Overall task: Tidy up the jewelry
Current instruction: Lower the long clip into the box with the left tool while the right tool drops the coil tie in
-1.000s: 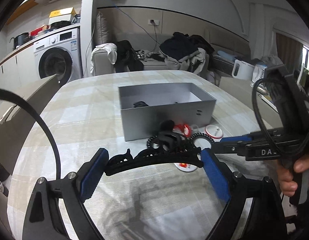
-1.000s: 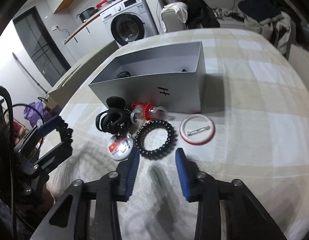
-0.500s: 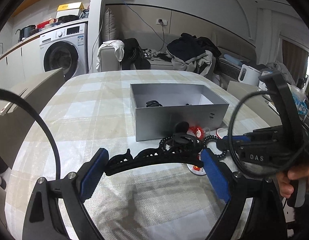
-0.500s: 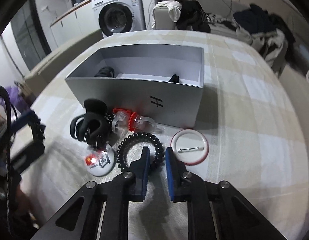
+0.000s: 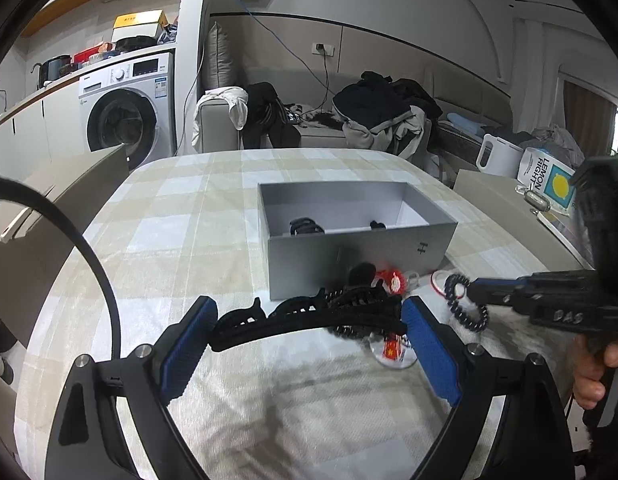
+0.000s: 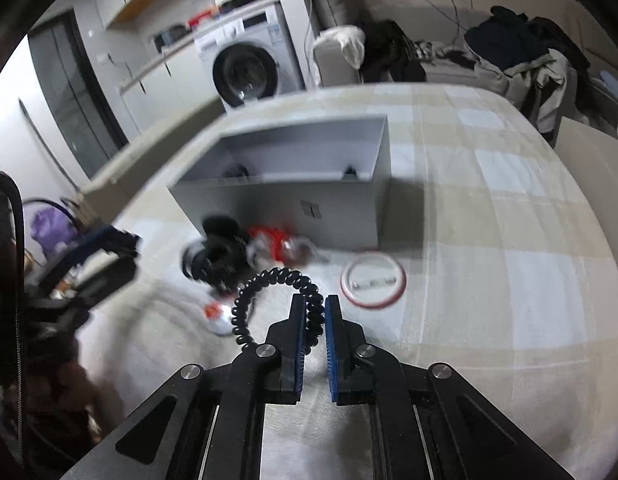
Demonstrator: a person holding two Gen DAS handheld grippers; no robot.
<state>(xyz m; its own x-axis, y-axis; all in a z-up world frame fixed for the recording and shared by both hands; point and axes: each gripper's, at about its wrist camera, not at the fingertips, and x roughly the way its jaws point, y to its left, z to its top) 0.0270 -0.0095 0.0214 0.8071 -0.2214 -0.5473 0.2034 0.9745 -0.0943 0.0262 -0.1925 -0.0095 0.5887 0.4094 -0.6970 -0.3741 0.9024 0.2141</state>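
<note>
- Your right gripper has just been closing, and its fingers now pinch the black coil tie by one side of its loop.
- The rest of the coil arcs up and to the left of the fingers; in the left wrist view it hangs off the fingertips, clear of the tabletop.
- Your left gripper is spread wide, yet its fingers press on the two ends of a long black claw clip, which spans the whole gap between them.
- Take the grey box as the landmark: it stands open on the checked tabletop, with two small dark things lying inside, too small to name.
- Just in front of the box's near wall lie a black clip and a red-and-clear item, touching each other.
- The red-rimmed round badge lies in front of the box's right corner, just beside your right fingers.
- A second badge, with a red mark, lies further out from the box, under the left part of the coil.
- Your right hand shows at the edge of the left wrist view, wrapped round the handle.
</note>
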